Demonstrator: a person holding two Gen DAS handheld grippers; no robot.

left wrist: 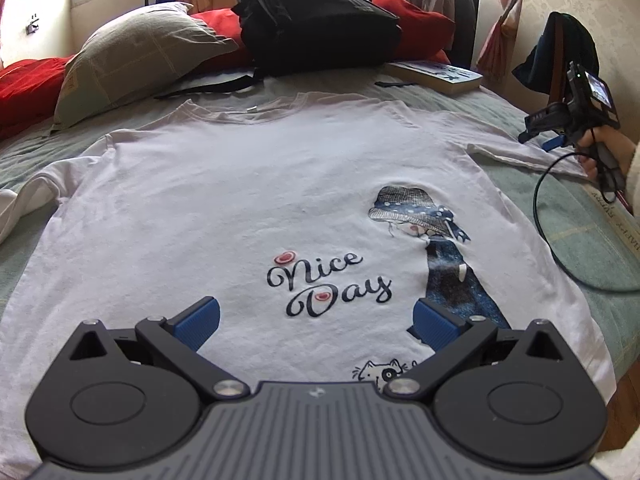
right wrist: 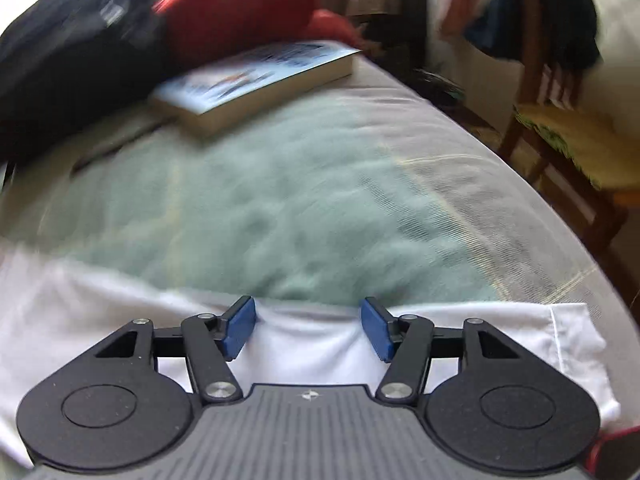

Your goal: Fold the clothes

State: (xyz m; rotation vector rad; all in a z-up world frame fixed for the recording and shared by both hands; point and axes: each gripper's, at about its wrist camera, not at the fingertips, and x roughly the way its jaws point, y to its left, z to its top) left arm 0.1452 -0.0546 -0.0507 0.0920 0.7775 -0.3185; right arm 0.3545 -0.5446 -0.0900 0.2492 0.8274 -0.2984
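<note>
T-shirt reads "Nice Day"

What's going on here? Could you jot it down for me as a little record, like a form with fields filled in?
Place: bed with a green cover
Garment: white T-shirt, spread flat, printed "Nice Day"
Left gripper: open, above the shirt's lower part
Right gripper: open, over the shirt's right sleeve
Folding: not yet begun
Other things on the bed: black backpack, book, pillow
Beside the bed: wooden chair
Picture quality: right view blurred
</note>
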